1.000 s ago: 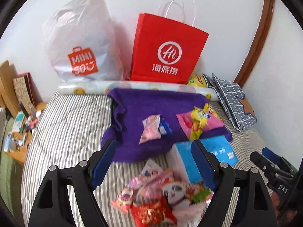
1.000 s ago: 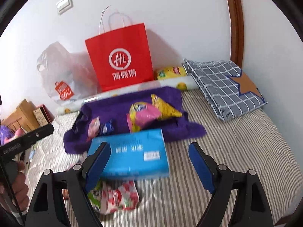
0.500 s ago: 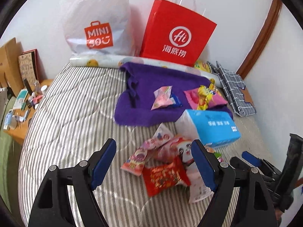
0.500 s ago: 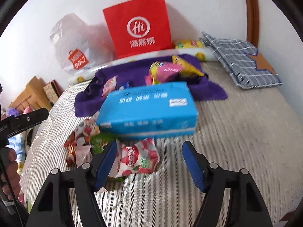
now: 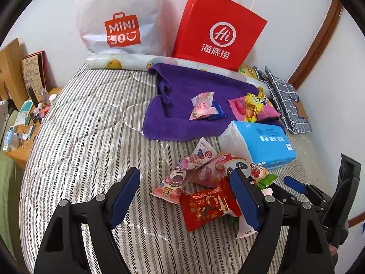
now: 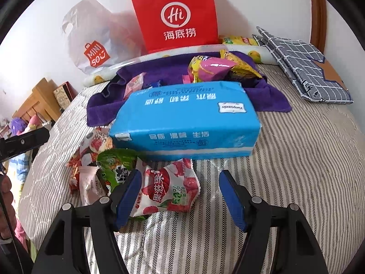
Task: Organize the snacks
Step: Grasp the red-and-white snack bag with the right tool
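Note:
A pile of snack packets lies on the striped bed: a red packet (image 5: 208, 206), a pink packet (image 5: 176, 179) and a panda packet (image 5: 237, 166). My left gripper (image 5: 187, 196) is open above the pile. My right gripper (image 6: 179, 194) is open over a red-and-white fruit packet (image 6: 168, 189), with a green packet (image 6: 117, 166) beside it. A purple towel (image 5: 182, 105) farther back holds a pink packet (image 5: 202, 106), a blue packet (image 5: 217, 114) and yellow and magenta bags (image 5: 253, 108). The right gripper also shows in the left wrist view (image 5: 296, 186).
A blue tissue pack (image 6: 187, 118) lies between the pile and the towel. A red paper bag (image 5: 216, 29) and a white plastic bag (image 5: 118, 18) stand against the wall. A checked cloth (image 6: 303, 66) lies at the right. A cluttered bedside table (image 5: 25, 123) is at the left.
Both grippers have risen and tilted down towards the snack pile. The right gripper has come closer to the fruit packet; its jaws have narrowed a little.

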Available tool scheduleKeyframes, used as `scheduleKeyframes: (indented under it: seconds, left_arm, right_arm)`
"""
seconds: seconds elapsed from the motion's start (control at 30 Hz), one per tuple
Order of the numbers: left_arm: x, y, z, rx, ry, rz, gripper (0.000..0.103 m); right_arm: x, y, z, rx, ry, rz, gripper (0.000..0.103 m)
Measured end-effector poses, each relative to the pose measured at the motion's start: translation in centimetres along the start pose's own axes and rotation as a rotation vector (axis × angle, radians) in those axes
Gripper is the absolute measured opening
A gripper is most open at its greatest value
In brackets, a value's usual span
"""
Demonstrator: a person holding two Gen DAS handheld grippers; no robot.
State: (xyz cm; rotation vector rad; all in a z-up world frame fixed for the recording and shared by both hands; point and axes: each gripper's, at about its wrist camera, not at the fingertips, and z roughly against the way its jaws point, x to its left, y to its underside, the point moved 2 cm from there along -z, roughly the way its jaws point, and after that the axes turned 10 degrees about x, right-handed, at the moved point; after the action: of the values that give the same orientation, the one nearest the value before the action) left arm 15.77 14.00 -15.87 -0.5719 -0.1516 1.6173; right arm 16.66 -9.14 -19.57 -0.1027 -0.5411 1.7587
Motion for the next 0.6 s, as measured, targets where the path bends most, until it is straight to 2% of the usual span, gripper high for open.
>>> scheduleKeyframes:
  seconds: [0.6]
  left_arm:
    - [1.1, -0.4, -0.7, 0.023, -0.001, 0.005, 0.081]
  right_arm:
    - [0.2, 0.1, -2.2, 0.037, 0.005, 0.045, 0.069]
